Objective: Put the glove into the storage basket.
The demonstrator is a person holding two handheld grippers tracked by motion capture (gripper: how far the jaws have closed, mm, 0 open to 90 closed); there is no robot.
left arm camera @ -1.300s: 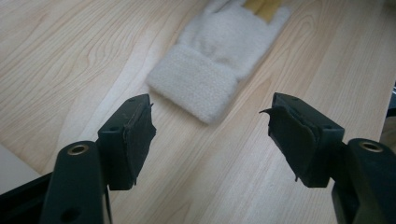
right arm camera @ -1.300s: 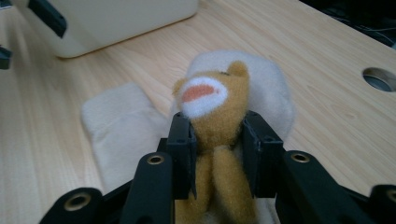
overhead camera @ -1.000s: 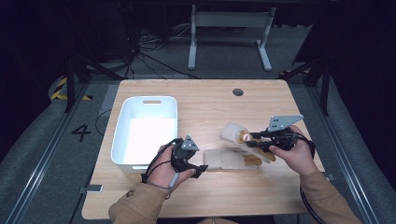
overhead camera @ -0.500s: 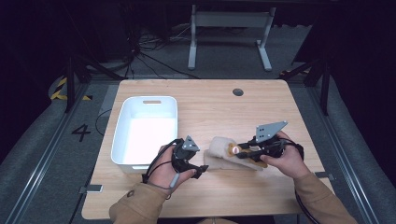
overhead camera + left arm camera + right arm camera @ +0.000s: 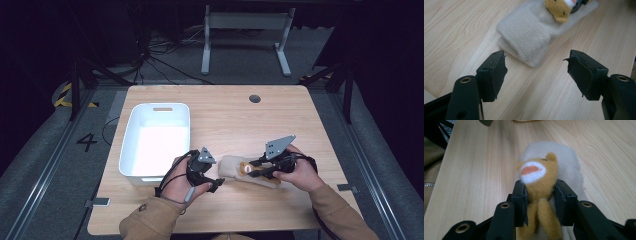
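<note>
A small tan toy bear (image 5: 535, 175) with a white muzzle lies on the wooden table, wrapped in a cream fleece cloth (image 5: 571, 165). My right gripper (image 5: 539, 192) is shut on the bear's neck and head; its jaws have just been opening a little, and the pads still touch the plush on both sides. In the high view the bear (image 5: 245, 168) and cloth (image 5: 229, 165) sit between my two hands, with the right gripper (image 5: 251, 170) at their right. My left gripper (image 5: 216, 183) stands open just left of the cloth (image 5: 529, 32), with nothing between its fingers (image 5: 496, 67).
An empty white plastic bin (image 5: 155, 107) stands on the left part of the table (image 5: 235, 115), close to my left hand. A round cable hole (image 5: 255, 98) is near the far edge. Dark floor, cables and a metal stand lie beyond the table.
My right hand has come down and leftward with the bear and cloth, which now rest on the table near the left gripper. The left hand has kept still.
</note>
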